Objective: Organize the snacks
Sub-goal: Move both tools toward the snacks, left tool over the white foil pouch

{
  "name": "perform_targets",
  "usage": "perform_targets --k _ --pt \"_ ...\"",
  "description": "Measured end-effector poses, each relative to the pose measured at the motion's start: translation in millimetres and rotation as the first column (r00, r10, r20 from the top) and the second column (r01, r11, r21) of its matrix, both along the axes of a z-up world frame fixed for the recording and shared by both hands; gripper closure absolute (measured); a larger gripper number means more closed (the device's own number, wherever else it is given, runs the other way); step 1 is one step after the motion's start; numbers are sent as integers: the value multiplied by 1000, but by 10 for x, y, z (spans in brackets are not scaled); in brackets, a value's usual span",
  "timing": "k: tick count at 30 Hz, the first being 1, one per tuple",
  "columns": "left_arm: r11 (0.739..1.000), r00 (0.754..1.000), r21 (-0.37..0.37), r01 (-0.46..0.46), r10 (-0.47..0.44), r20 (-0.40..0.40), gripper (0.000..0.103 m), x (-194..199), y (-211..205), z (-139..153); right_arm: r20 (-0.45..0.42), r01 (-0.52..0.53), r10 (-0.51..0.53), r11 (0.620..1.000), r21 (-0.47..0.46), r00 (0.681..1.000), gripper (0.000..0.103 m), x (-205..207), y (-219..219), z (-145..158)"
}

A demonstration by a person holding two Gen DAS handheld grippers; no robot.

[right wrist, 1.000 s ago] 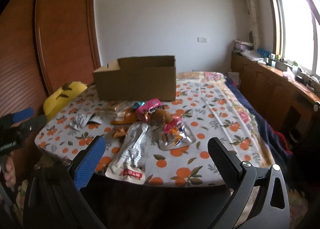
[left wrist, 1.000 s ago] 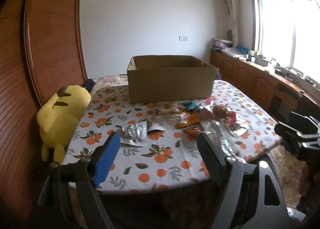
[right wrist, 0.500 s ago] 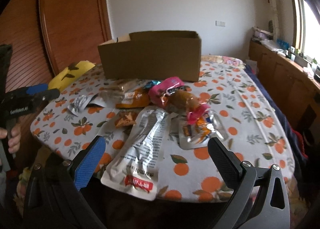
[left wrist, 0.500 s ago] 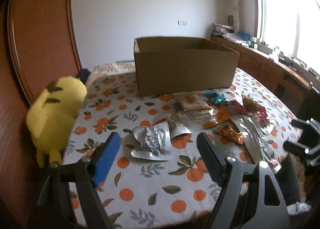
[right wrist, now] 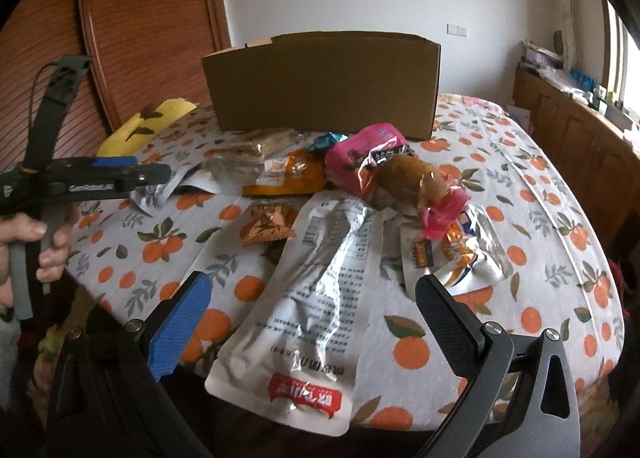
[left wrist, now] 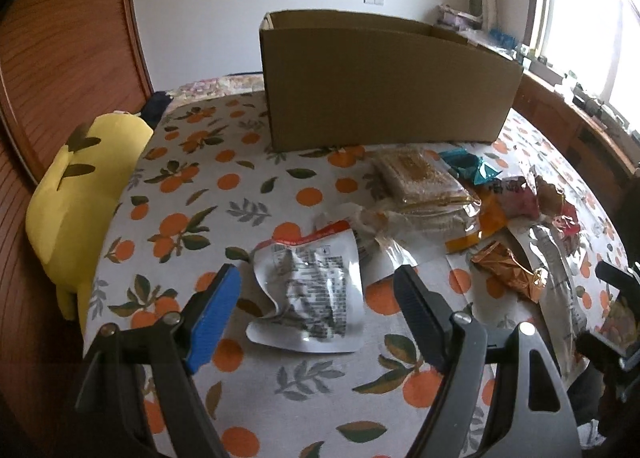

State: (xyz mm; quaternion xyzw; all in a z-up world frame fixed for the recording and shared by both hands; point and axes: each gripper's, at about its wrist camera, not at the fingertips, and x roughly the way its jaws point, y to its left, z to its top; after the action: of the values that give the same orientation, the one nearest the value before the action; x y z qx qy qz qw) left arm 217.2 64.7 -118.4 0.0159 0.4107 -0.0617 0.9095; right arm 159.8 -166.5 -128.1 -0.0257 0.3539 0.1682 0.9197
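Observation:
Several snack packets lie on a table with an orange-print cloth (left wrist: 188, 194). A crumpled silver pouch (left wrist: 312, 290) lies just ahead of my left gripper (left wrist: 318, 278), which is open above it, pads apart from it. Behind it sits a clear pack of brown bars (left wrist: 424, 186). In the right wrist view a long silver pouch (right wrist: 308, 310) lies between the fingers of my right gripper (right wrist: 312, 290), open and not touching it. A pink packet (right wrist: 368, 154), an orange packet (right wrist: 288, 174) and a brown wrapped snack (right wrist: 412, 178) lie beyond. An open cardboard box (left wrist: 384, 78) stands at the back.
A yellow plush toy (left wrist: 80, 194) leans at the table's left edge by a wooden panel (left wrist: 60, 38). A wooden sideboard (right wrist: 580, 130) under the window runs along the right. A hand (right wrist: 28, 242) holds the left gripper's handle in the right wrist view.
Both grippers have come forward and down towards the table. The silver pouches now lie close ahead of the fingers. Jaws stayed equally wide.

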Motion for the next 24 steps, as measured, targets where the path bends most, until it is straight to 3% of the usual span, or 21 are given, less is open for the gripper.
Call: perform_targets --k 10,15,16,17,19,24 --pt "997 998 -77 -19 15 -56 27 118 65 -131 0 -17 17 1000 -13 1000 0 -26 35 -67" --pt "998 998 -61 -10 6 -69 28 193 29 -194 -14 -25 25 1000 -15 1000 0 95 29 -93" --pt "999 998 -52 -6 2 -69 32 197 15 -205 -17 -24 24 1000 -17 1000 0 120 28 -98" --pt "1000 998 -22 -4 2 -69 42 198 -10 -225 -22 -24 24 1000 -17 999 0 146 27 -105" --pt "1000 999 22 2 -1 -48 45 175 -41 -232 -30 -25 24 1000 -9 999 0 168 12 -116" --pt "1000 999 -2 19 -19 -35 47 7 -30 -202 -51 -26 25 1000 -3 998 0 183 -28 -159"
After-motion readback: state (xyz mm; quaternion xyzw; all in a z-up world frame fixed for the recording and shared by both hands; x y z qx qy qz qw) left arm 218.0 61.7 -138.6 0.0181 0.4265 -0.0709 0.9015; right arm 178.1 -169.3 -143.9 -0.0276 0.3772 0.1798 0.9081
